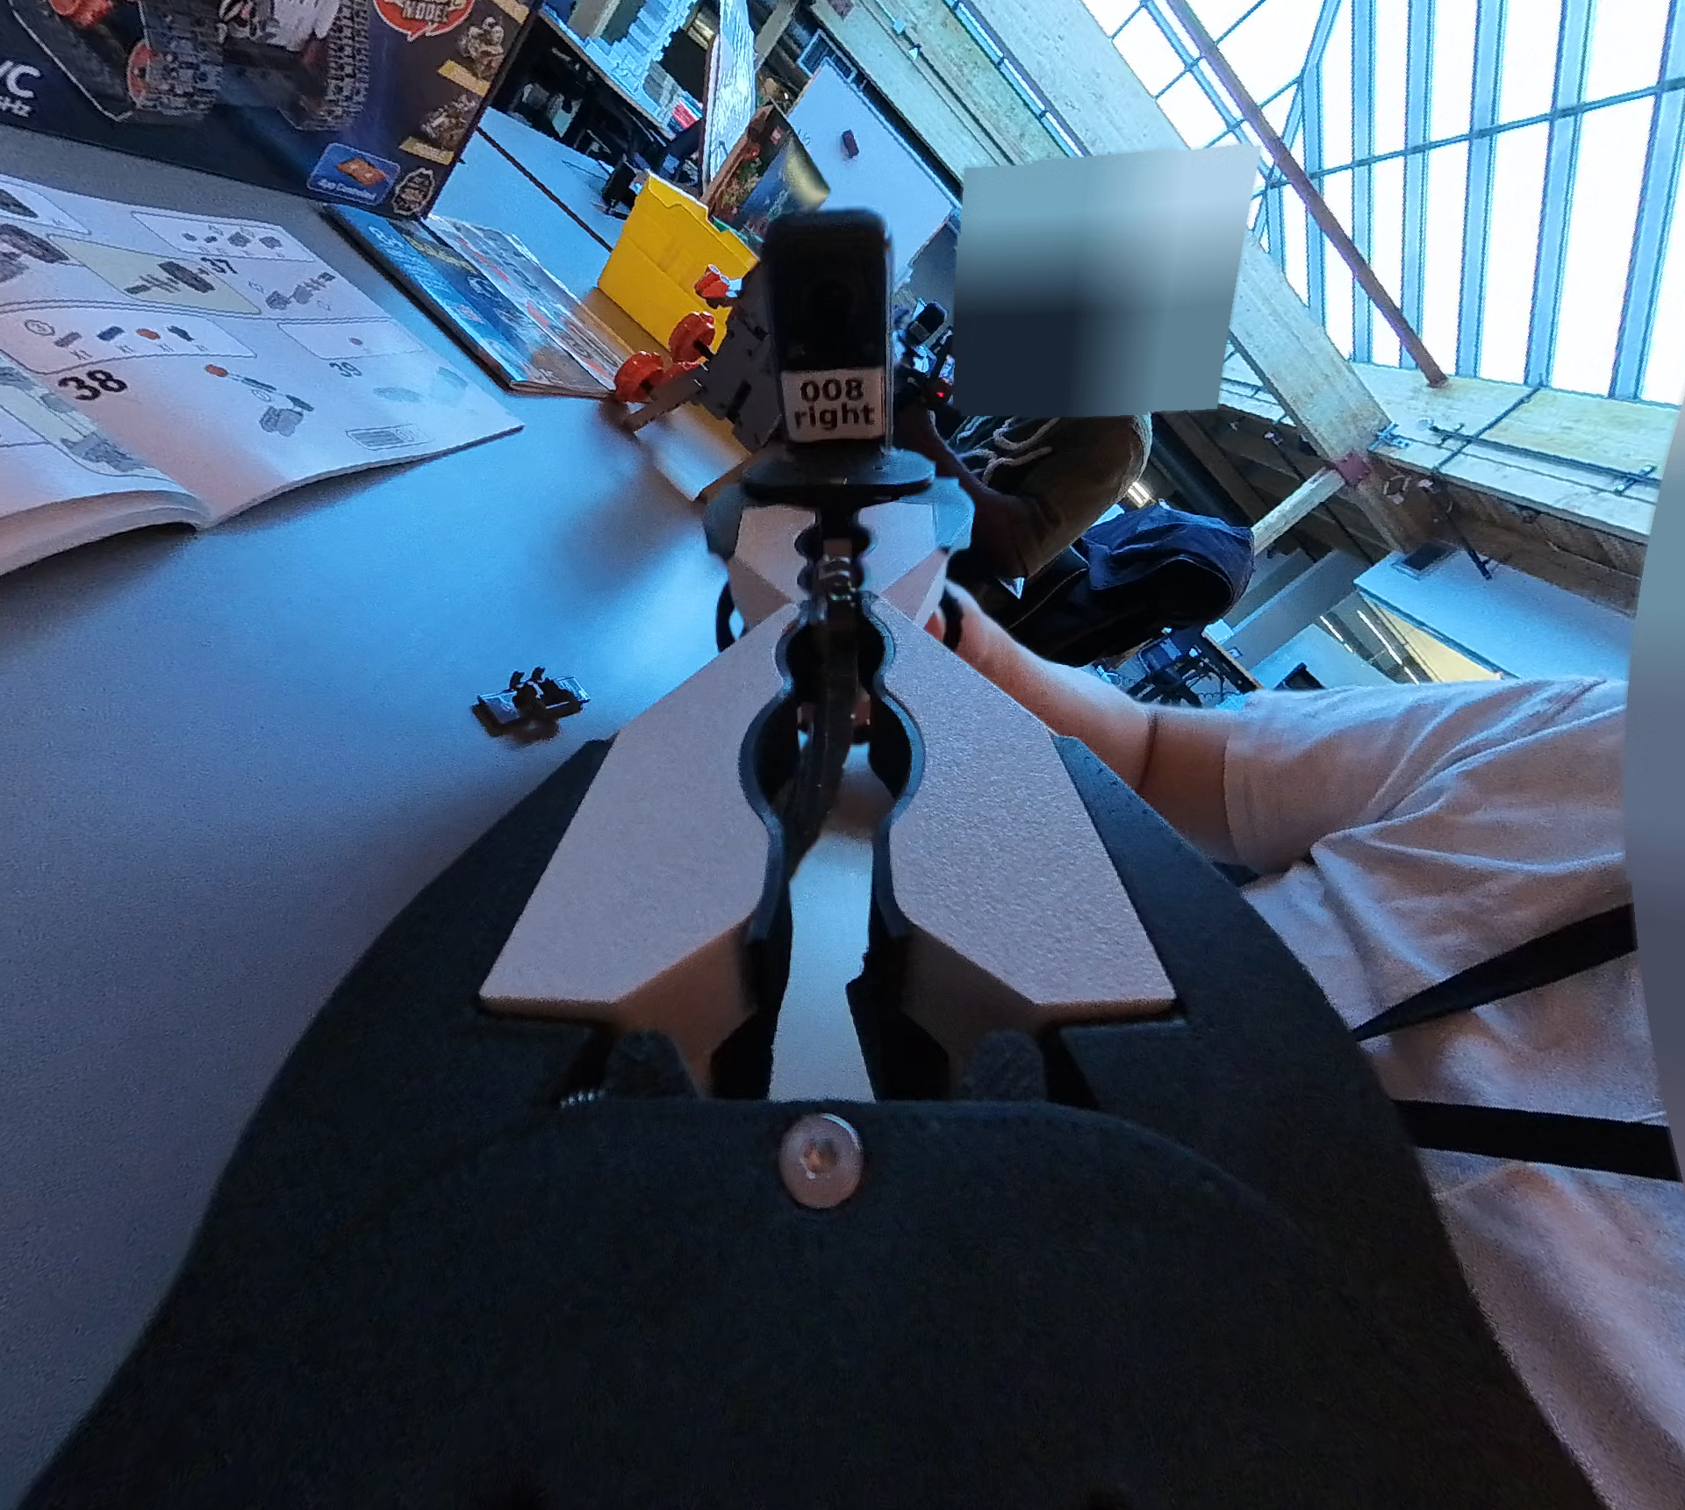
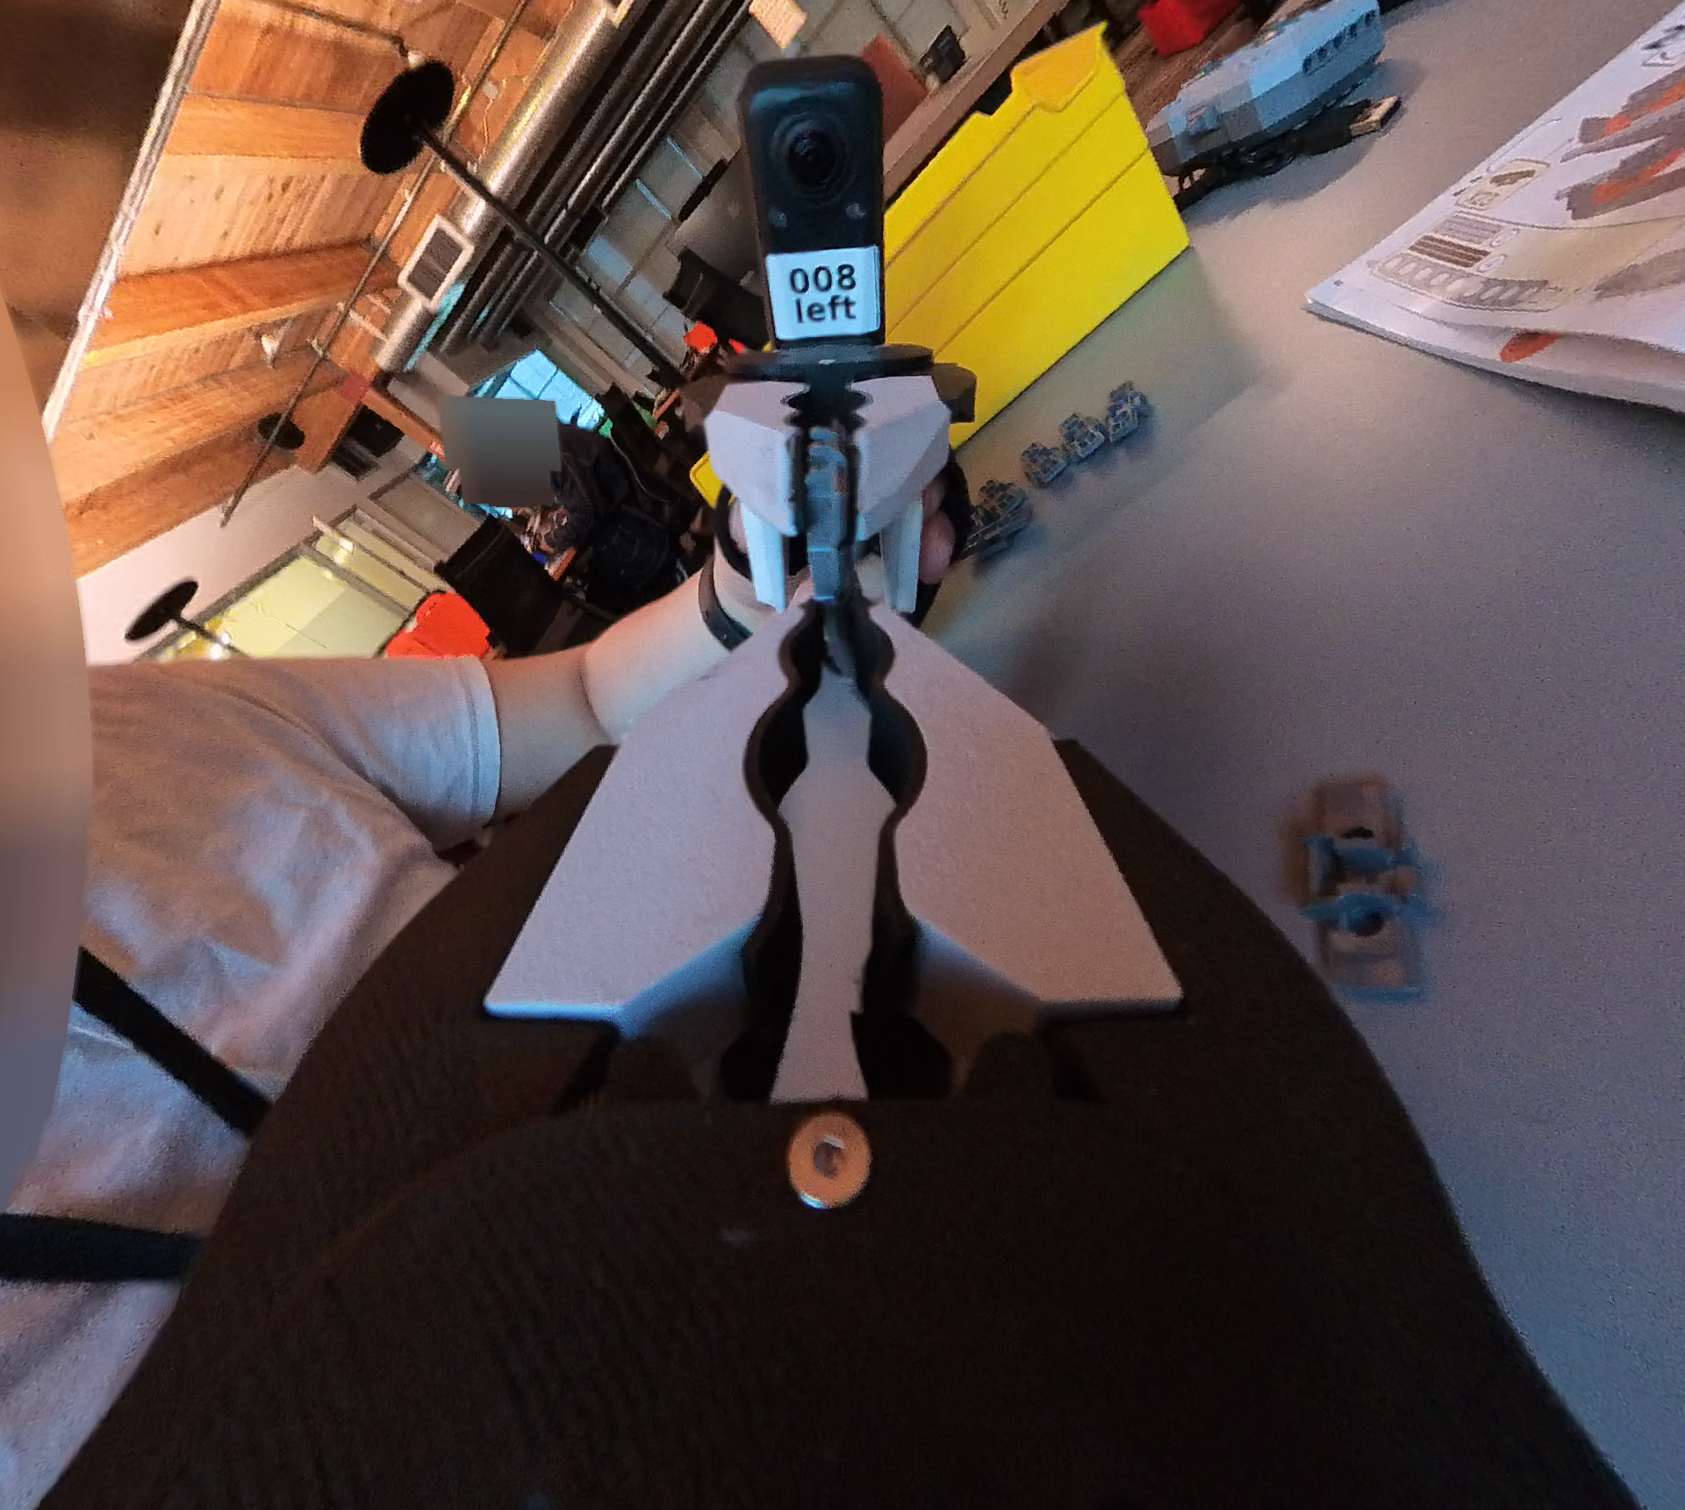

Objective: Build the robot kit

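Grey brick piece (image 2: 828, 527) sits pinched between my two grippers, held tip to tip above the table (image 2: 1368, 600): left gripper (image 2: 828, 555) clamped on it, right gripper (image 2: 834, 646) too.

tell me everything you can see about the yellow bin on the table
The yellow bin is a bright, glossy, plastic-looking box with ribbed lines along its side and a notched tab at its top rim. It stands on the grey table, past a row of small grey block pieces lying near its base. The other claw's camera hides part of it. In the left wrist view it sits far off beside orange-wheeled parts. What is inside cannot be seen.
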